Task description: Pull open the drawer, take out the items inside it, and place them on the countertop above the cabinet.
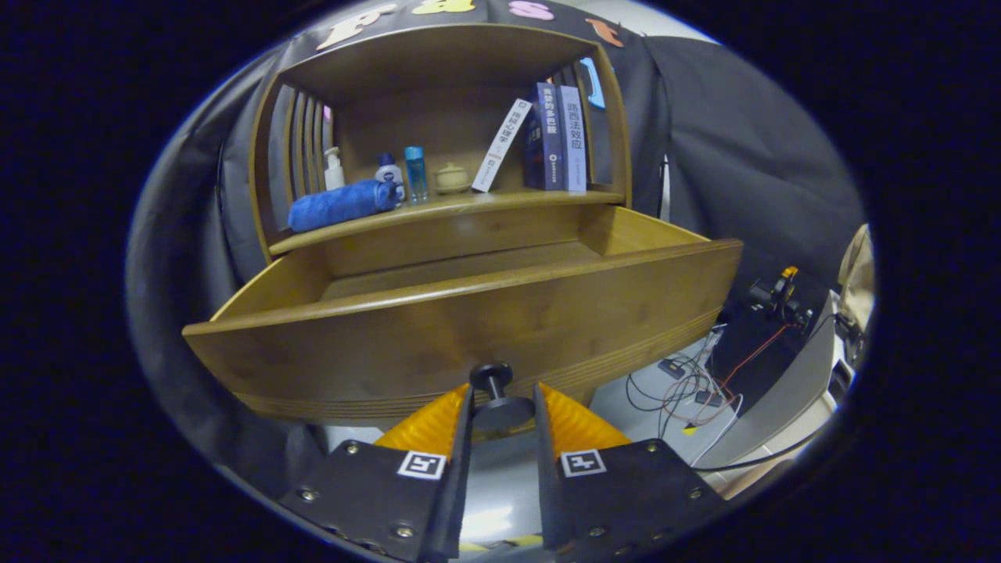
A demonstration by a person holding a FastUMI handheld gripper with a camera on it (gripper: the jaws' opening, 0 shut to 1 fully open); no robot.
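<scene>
Drawer pulled out, claw at its knob

The wooden drawer (469, 313) stands pulled well out of the cabinet, its front just ahead of the fingers at 12 o'clock. What lies inside is hidden by the front panel. On the countertop (438, 211) above, from 10 to 1 o'clock: a rolled blue towel (342, 205), bottles (414, 173), a small pot (451, 178), leaning books (557, 137). The gripper (503, 407) is narrowed around the dark knob (499, 395), fingers flanking its disc; firm contact cannot be told. Cables (696, 387) lie at 3 o'clock.

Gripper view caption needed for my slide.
Gripper fingers flank the dark knob of the pulled-open wooden drawer.
</scene>
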